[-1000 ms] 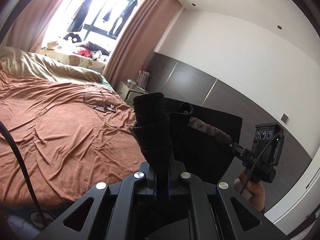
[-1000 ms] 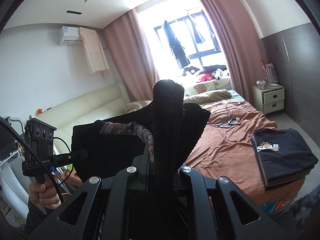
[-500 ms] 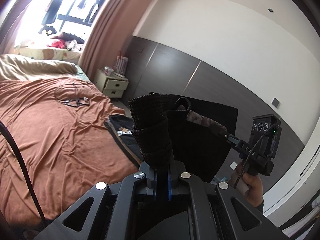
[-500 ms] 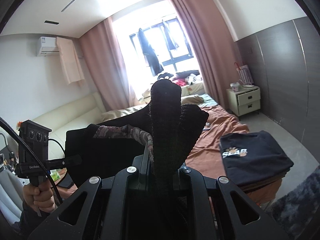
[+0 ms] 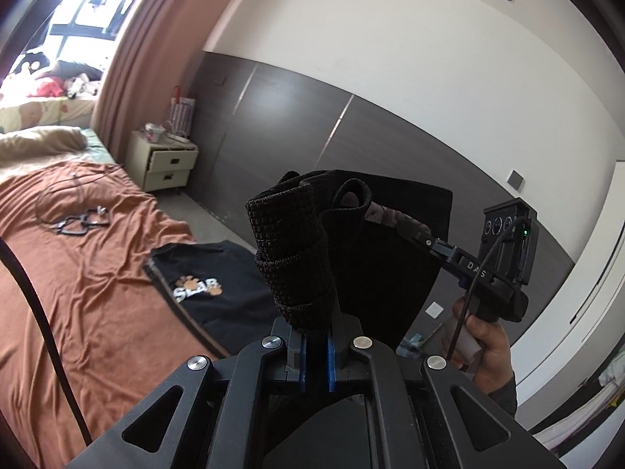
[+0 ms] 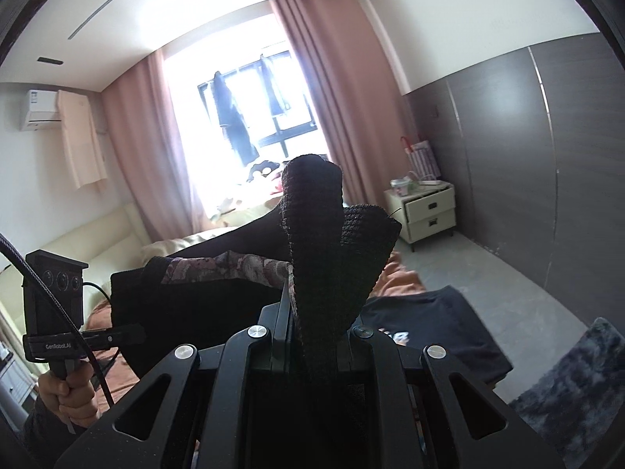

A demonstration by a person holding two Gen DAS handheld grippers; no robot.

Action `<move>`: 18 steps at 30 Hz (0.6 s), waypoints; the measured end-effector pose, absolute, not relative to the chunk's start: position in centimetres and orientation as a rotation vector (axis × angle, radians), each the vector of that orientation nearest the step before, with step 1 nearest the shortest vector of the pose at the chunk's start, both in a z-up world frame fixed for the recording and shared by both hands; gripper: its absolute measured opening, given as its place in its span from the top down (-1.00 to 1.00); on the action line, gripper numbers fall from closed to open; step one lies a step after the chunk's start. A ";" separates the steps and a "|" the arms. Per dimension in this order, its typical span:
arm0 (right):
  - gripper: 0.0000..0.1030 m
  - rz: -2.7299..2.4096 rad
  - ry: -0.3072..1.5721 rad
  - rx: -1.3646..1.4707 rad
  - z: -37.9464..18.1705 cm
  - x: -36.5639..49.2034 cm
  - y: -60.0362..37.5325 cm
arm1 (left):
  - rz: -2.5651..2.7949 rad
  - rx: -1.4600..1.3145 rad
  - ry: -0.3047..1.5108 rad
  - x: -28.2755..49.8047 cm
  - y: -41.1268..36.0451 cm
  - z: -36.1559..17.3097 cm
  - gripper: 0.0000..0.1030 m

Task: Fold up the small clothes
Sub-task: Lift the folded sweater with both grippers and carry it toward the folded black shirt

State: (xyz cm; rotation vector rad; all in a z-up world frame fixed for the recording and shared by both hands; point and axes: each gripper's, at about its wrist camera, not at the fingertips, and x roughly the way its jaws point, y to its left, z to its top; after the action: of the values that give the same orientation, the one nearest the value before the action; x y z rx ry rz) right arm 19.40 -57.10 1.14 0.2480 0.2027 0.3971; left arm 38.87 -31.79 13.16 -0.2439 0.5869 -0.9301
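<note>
Above a rust-brown bed [image 5: 97, 293], both grippers, left gripper [image 5: 314, 336] and right gripper [image 6: 312, 336], clamp shut on a black garment [image 5: 375, 265], stretched taut between them, apparently for folding, near a folded shirt [image 5: 211, 285].

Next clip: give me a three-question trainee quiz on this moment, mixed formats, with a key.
1. True or false: the black garment lies flat on the bed.
2. Multiple choice: the folded black T-shirt with the printed logo rests on A) the nightstand, B) the brown bedspread, C) the floor.
3. Fill in: the left gripper and the right gripper are each ______ on an edge of the garment.

Key
1. False: it hangs in the air, stretched between both grippers.
2. B
3. shut
</note>
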 end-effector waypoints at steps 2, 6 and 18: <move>0.82 0.367 0.206 0.240 1.5 19.7 -56.7 | -0.953 -0.233 0.584 40.3 -32.9 13.3 0.87; 0.82 0.322 0.197 0.208 2.4 20.5 -55.5 | -0.998 -0.219 0.597 43.8 -35.4 13.1 0.87; 0.82 0.195 0.287 0.222 1.8 21.1 -51.9 | -1.079 -0.271 0.739 52.0 -40.2 9.0 0.87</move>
State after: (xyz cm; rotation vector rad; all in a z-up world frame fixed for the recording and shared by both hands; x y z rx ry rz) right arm 21.14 -51.87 1.78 0.2223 0.2869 0.1948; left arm 52.04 -40.19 9.04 -0.2711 0.7390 -1.0788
